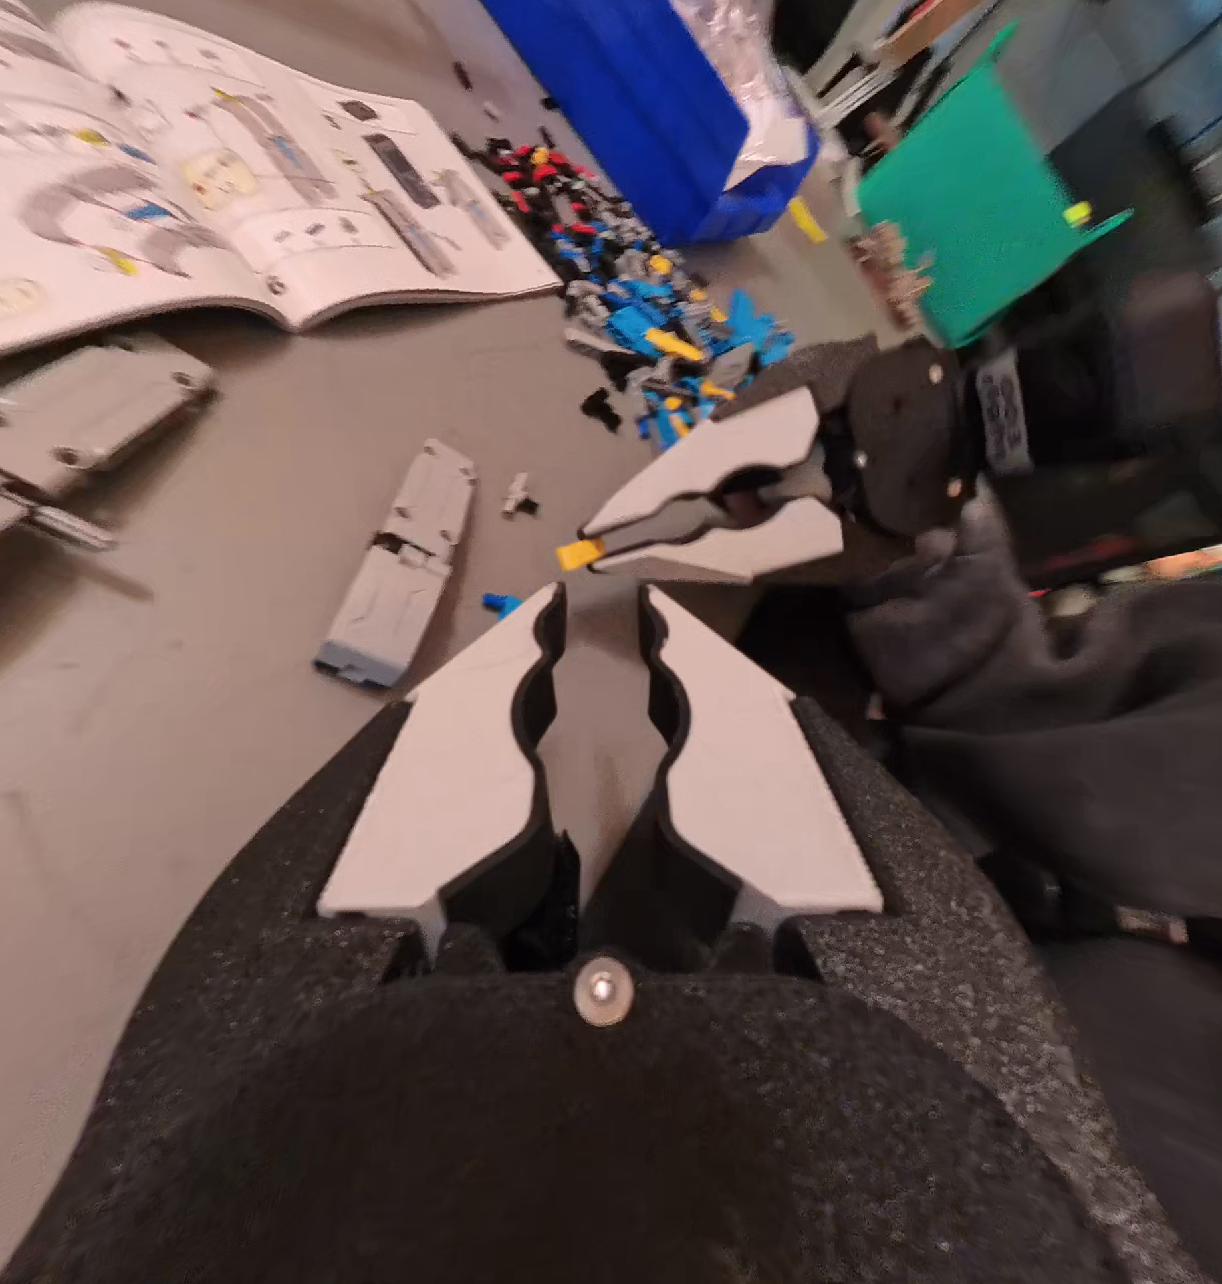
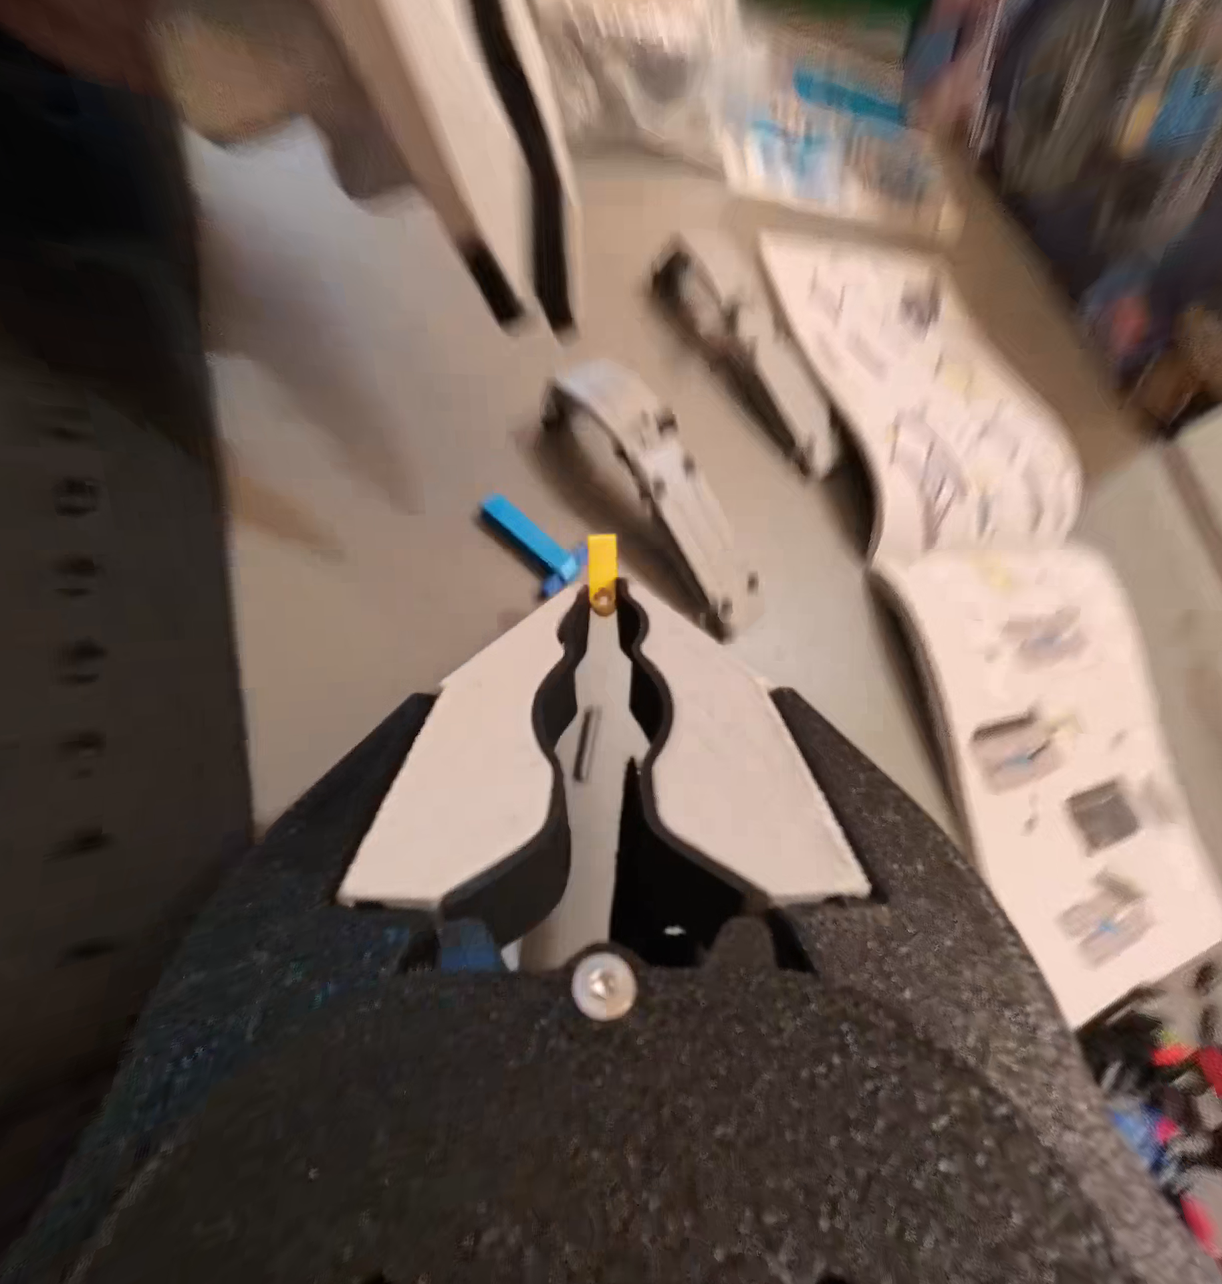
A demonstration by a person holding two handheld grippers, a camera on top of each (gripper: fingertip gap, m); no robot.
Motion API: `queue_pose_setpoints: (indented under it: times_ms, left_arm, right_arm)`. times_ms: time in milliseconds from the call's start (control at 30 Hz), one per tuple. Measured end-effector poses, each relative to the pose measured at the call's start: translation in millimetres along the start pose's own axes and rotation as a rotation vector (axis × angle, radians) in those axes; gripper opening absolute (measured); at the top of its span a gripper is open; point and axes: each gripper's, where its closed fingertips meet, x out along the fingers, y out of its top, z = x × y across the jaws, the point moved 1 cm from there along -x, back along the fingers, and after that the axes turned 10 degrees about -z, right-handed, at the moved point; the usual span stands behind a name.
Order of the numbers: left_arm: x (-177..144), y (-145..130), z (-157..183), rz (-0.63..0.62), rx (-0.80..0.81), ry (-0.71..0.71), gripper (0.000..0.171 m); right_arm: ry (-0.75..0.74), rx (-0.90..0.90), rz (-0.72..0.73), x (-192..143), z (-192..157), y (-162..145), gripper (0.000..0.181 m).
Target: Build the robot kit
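My right gripper (image 2: 603,599) is shut on a small yellow brick piece (image 2: 602,566), which sticks out past its tips. In the left wrist view the same gripper (image 1: 589,554) comes in from the right with the yellow piece (image 1: 580,555) at its tips. My left gripper (image 1: 601,590) is open and empty, its tips just below the yellow piece. A small blue piece (image 1: 498,602) lies on the table by the left fingertip; it also shows in the right wrist view (image 2: 525,538). A long grey built panel (image 1: 403,566) lies on the grey table (image 1: 247,556), left of both grippers.
An open instruction booklet (image 1: 233,180) lies at the back left. A pile of loose black, red, blue and yellow pieces (image 1: 636,278) lies beside a blue bin (image 1: 636,111). A green baseplate (image 1: 969,208) stands at the right. More grey built parts (image 1: 87,410) lie at the left.
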Motion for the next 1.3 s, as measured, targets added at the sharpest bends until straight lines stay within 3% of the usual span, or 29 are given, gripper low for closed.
queue_pose_setpoints:
  times_ms: [67, 233, 333, 500, 633, 733, 833, 933, 1033, 1300]
  left_arm:
    - [-0.2, 2.8, 4.6, 0.016, -0.047, -0.092, 0.025]
    - [2.6, -13.8, 21.2, -0.034, -0.019, -0.2, 0.02]
    - [4.1, -22.8, 27.4, -0.052, -0.009, -0.242, 0.007]
    - [5.6, -26.4, 24.2, -0.07, 0.013, -0.217, 0.006]
    - [1.0, -21.3, 30.5, -0.025, 0.027, -0.282, 0.006]
    - [-6.7, -3.2, 27.2, 0.111, 0.099, -0.222, 0.006]
    - [-23.0, 24.1, 23.2, 0.326, 0.216, -0.074, 0.006]
    - [-24.0, 31.9, 18.4, 0.387, 0.333, 0.092, 0.007]
    - [-17.6, 31.4, 14.7, 0.374, 0.372, 0.163, 0.007]
    - [-7.5, 30.8, 9.7, 0.343, 0.372, 0.171, 0.007]
  right_arm:
    - [-0.066, -0.152, 0.132, -16.2, -12.1, 28.1, 0.006]
    - [-0.152, -0.329, 0.213, -28.6, -35.5, 49.7, 0.006]
    - [-0.148, -0.336, 0.2, -27.1, -40.5, 48.5, 0.006]
    - [-0.152, -0.325, 0.207, -22.6, -41.4, 46.3, 0.006]
    - [-0.141, -0.208, 0.278, -32.5, -30.4, 52.5, 0.002]
    - [-0.154, -0.017, 0.351, -45.9, -5.7, 54.3, 0.0]
    - [-0.01, 0.25, 0.396, -45.2, 5.9, 56.4, 0.029]
    - [0.169, 0.395, 0.512, -43.9, -3.4, 72.9, 0.053]
    - [0.154, 0.376, 0.522, -39.7, -7.8, 79.1, 0.067]
    - [0.181, 0.285, 0.535, -39.6, -23.2, 84.2, 0.067]
